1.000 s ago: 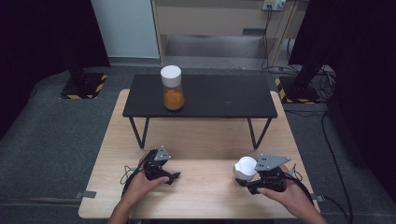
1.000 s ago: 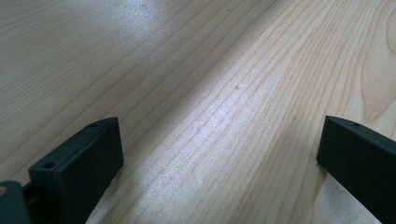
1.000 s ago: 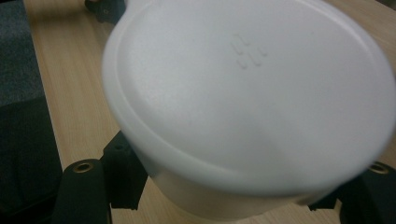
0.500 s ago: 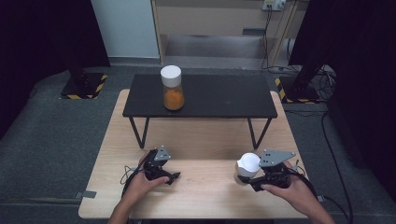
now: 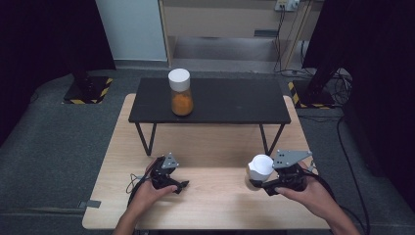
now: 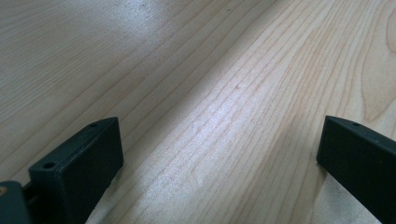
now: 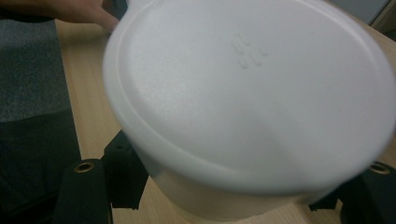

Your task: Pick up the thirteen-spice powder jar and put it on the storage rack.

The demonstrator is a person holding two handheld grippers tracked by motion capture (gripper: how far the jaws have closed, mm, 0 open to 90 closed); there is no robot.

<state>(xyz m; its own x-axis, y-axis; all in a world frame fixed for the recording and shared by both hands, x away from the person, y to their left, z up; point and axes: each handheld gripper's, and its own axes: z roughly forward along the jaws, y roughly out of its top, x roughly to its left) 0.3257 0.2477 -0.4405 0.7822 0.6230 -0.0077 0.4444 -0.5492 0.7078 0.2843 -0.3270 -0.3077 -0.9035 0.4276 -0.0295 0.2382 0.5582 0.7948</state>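
Note:
A jar (image 5: 180, 93) with a white lid and orange contents stands upright on the left part of the low black table (image 5: 235, 100). My right gripper (image 5: 258, 180) is shut on a second white-lidded jar (image 5: 260, 167), held tilted just above the wooden table at the front right. In the right gripper view its white lid (image 7: 252, 88) looms close, and the right gripper (image 7: 233, 191) has a black jaw on each side of the body below it. My left gripper (image 5: 182, 185) rests low on the wood at the front left, open, with bare wood between its jaws (image 6: 219, 154).
The wooden table (image 5: 210, 205) carries the black table across its far half. Cables trail from both grippers. Dark stands with striped bases (image 5: 88, 90) sit on the floor at the back left and right. A hand (image 7: 79, 11) shows at the top left of the right gripper view.
The right gripper has lifted the white-lidded jar slightly and shifted it a little to the right. The left gripper has stayed put.

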